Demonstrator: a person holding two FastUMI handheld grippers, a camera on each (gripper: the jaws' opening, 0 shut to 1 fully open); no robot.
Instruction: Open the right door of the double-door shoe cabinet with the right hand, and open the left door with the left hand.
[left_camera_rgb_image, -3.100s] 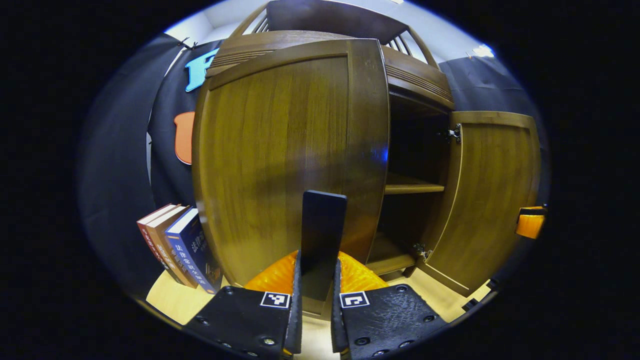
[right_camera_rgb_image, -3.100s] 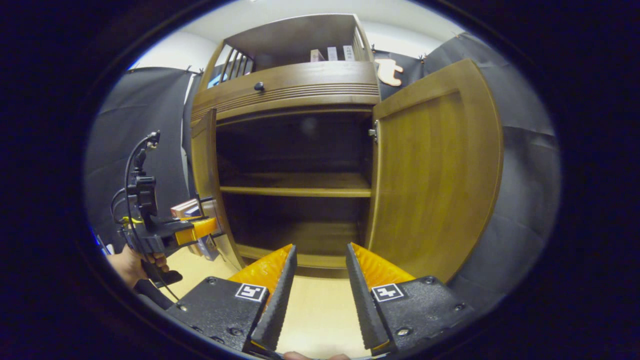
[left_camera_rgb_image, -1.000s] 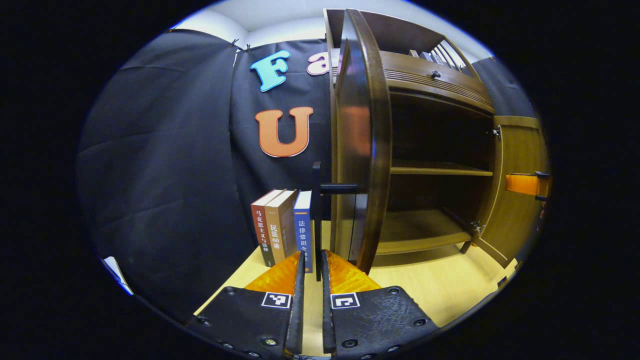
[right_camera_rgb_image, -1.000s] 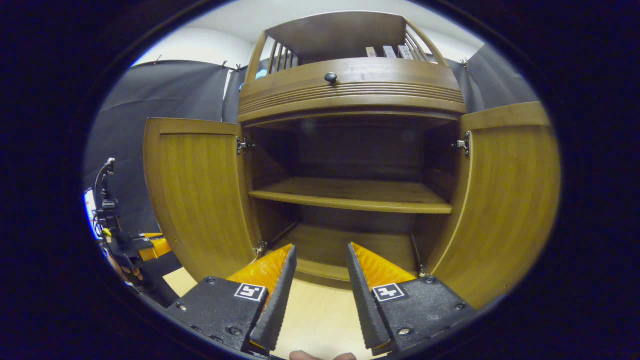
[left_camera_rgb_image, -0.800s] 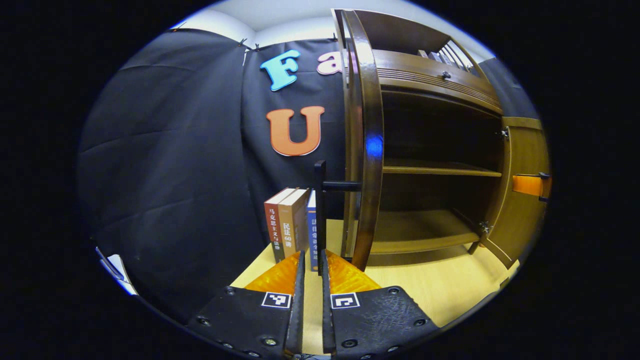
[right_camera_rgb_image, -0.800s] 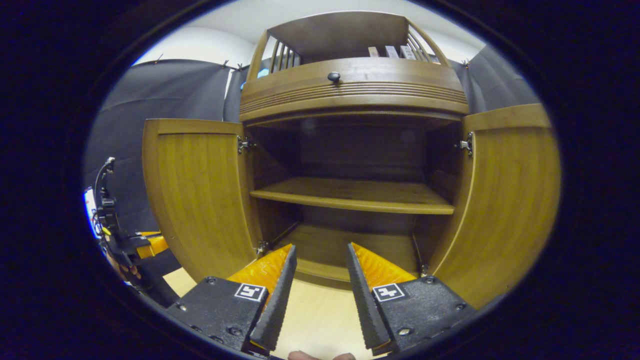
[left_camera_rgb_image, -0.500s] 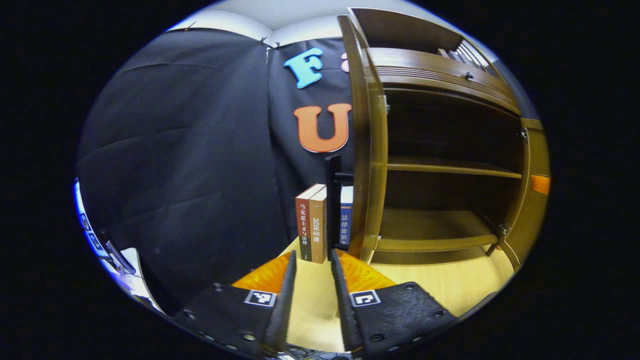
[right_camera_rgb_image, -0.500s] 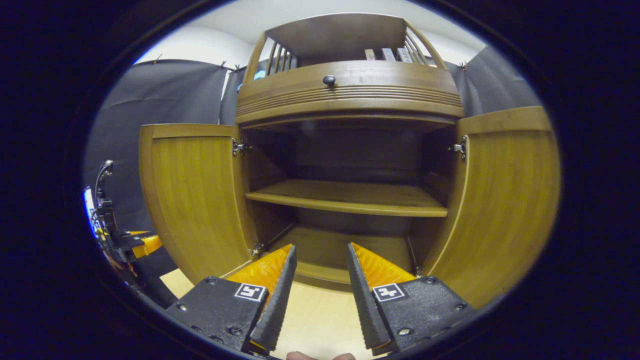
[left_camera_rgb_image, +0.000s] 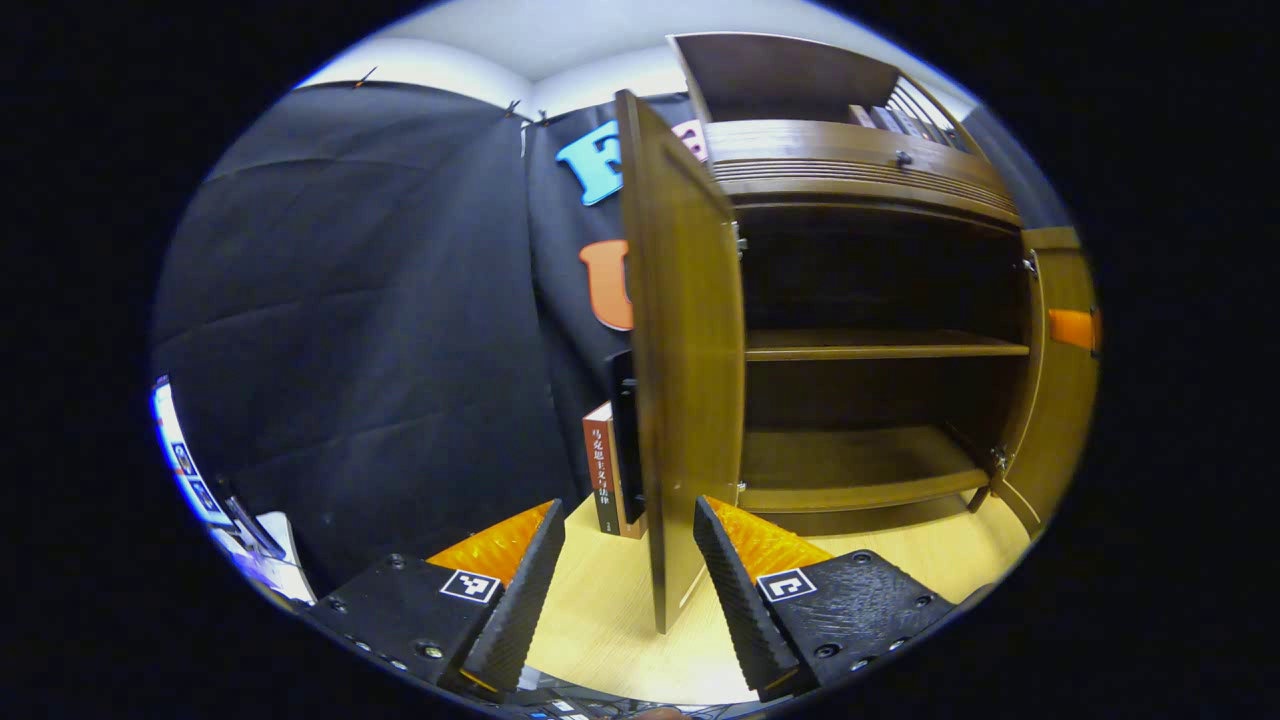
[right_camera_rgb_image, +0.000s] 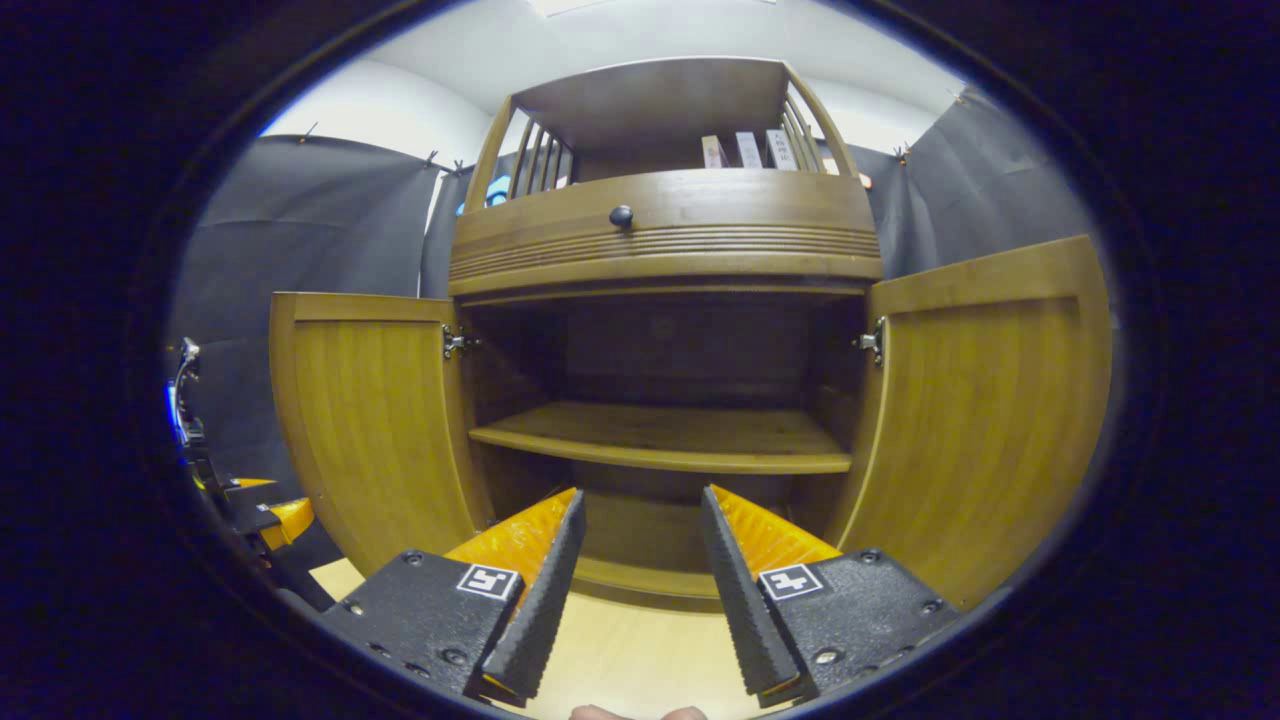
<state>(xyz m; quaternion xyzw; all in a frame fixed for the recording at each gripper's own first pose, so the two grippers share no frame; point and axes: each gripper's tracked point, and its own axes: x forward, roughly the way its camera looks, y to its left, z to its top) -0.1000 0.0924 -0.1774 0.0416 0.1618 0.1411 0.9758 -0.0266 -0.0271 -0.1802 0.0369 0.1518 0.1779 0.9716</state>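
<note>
The brown wooden shoe cabinet (right_camera_rgb_image: 665, 235) stands with both doors swung wide. In the right gripper view the left door (right_camera_rgb_image: 375, 430) and the right door (right_camera_rgb_image: 990, 420) flank the dark inside and its middle shelf (right_camera_rgb_image: 660, 440). My right gripper (right_camera_rgb_image: 641, 495) is open in front of the cabinet, holding nothing. In the left gripper view the left door (left_camera_rgb_image: 685, 380) is seen almost edge-on, its black handle (left_camera_rgb_image: 622, 420) on the far side. My left gripper (left_camera_rgb_image: 628, 510) is open just short of that door's free edge, touching nothing. The left gripper (right_camera_rgb_image: 250, 510) also shows beside the left door.
Upright books (left_camera_rgb_image: 603, 480) stand on the pale floor (left_camera_rgb_image: 880, 560) behind the left door. A drawer front with a dark knob (right_camera_rgb_image: 621, 215) runs above the doors. Black cloth hangs on both sides. The right door (left_camera_rgb_image: 1060, 400) shows at the far edge.
My left gripper swung the left door fully out by its handle, then let go, opened and drew back. The right gripper stayed open and tilted slightly upward.
</note>
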